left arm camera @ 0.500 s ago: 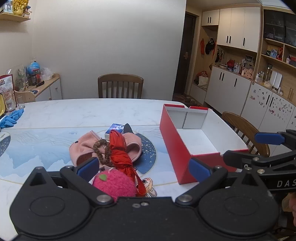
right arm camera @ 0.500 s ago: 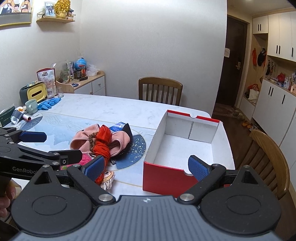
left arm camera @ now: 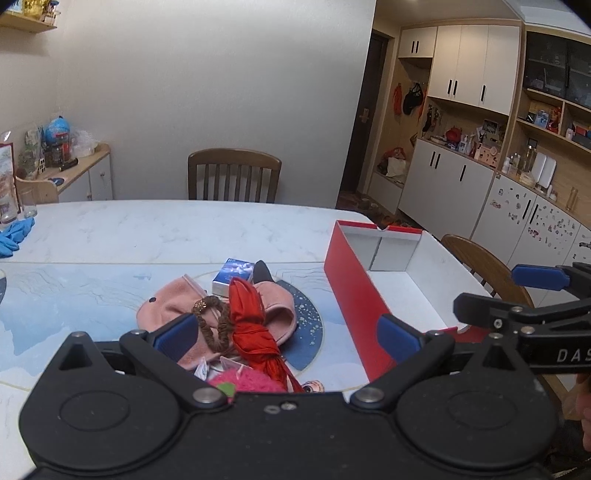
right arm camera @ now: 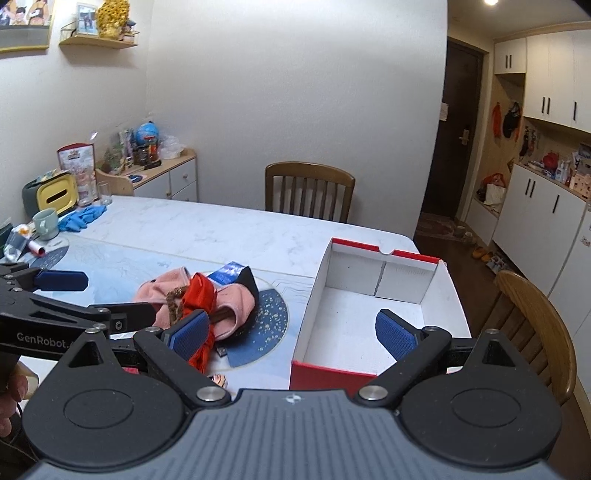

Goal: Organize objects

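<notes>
Both grippers, left gripper (left arm camera: 286, 334) and right gripper (right arm camera: 293, 332), are seen lowered slightly nearer the tabletop (left arm camera: 147, 229), jaws spread and empty. The pile, topped by a red cloth (left arm camera: 251, 325), lies unsorted beside the empty red box (right arm camera: 369, 325); sorting is judged barely begun.

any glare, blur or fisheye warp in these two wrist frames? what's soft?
Left wrist: strong barrel warp, cabinets bow, dark corner vignette; red box and pile sharp; left gripper open, body a dark foreground mass. Right wrist: ceiling light flares at the top edge, no glare on the table; door bends; right gripper open, pad texture crisp. No motion blur in either.
</notes>
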Tool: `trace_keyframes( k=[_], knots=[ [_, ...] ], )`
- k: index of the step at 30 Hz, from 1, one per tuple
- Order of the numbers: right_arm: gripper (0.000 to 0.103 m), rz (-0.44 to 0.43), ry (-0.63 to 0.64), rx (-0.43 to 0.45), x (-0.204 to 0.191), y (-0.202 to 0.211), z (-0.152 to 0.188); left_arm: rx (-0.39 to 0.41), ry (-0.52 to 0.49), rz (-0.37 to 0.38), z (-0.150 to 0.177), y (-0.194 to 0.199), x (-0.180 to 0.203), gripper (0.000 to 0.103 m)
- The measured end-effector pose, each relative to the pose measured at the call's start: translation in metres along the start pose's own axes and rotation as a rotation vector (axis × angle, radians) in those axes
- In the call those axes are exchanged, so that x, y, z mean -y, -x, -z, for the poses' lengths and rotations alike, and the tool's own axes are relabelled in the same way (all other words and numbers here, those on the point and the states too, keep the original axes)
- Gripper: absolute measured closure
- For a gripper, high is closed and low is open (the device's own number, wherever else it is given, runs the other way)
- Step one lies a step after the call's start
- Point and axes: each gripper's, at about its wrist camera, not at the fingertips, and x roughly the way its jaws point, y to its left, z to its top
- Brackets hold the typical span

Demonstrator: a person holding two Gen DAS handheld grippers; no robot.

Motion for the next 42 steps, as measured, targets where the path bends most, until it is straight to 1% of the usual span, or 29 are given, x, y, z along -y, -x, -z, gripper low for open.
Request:
trace_keyframes(
  k=[3,7,11,13,15,18,21,24,28,33,34,35,37,39,41,42],
  knots=[
    [0.006,0.014,-0.002,-0.015,-0.002,-0.005,0.0,-0.039,0.02,0.012,0.004,-0.011,-0.004,0.001],
    [0.006,0.044,-0.018,-0.039,0.008,-0.015,-0.001,-0.109,0.026,-0.005,0.01,-0.028,-0.005,0.001],
    [0.006,0.073,-0.047,-0.083,0.032,-0.031,0.0,-0.179,0.027,-0.051,0.017,-0.046,-0.005,0.001],
    [0.006,0.093,-0.062,-0.109,0.05,-0.041,0.002,-0.206,0.003,-0.072,0.021,-0.05,-0.002,0.001],
    [0.006,0.111,-0.082,-0.137,0.072,-0.052,0.002,-0.228,-0.017,-0.111,0.026,-0.053,0.0,0.002],
    [0.006,0.133,-0.093,-0.162,0.1,-0.068,0.002,-0.235,-0.011,-0.171,0.029,-0.053,-0.002,0.004],
    [0.006,0.154,-0.092,-0.177,0.127,-0.083,0.0,-0.225,0.046,-0.243,0.025,-0.053,-0.017,0.004],
    [0.006,0.17,-0.087,-0.195,0.147,-0.095,-0.001,-0.244,0.095,-0.298,0.023,-0.056,-0.032,0.009],
    [0.006,0.183,-0.068,-0.218,0.166,-0.11,0.001,-0.252,0.123,-0.339,0.018,-0.065,-0.043,0.011],
    [0.006,0.199,-0.069,-0.255,0.183,-0.13,0.005,-0.258,0.182,-0.367,0.013,-0.07,-0.052,0.011],
    [0.008,0.204,-0.069,-0.264,0.186,-0.133,0.006,-0.26,0.184,-0.37,0.013,-0.071,-0.053,0.012],
    [0.012,0.205,-0.071,-0.277,0.189,-0.137,0.007,-0.261,0.185,-0.372,0.013,-0.072,-0.054,0.012],
    [0.014,0.195,-0.064,-0.3,0.192,-0.144,0.009,-0.266,0.185,-0.373,0.013,-0.073,-0.055,0.012],
    [0.018,0.201,-0.051,-0.314,0.193,-0.15,0.013,-0.276,0.183,-0.371,0.014,-0.076,-0.055,0.012],
    [0.029,0.195,-0.047,-0.337,0.195,-0.156,0.017,-0.284,0.178,-0.371,0.016,-0.08,-0.055,0.012],
    [0.031,0.193,-0.051,-0.35,0.196,-0.159,0.02,-0.288,0.175,-0.374,0.016,-0.082,-0.056,0.013]
  ],
)
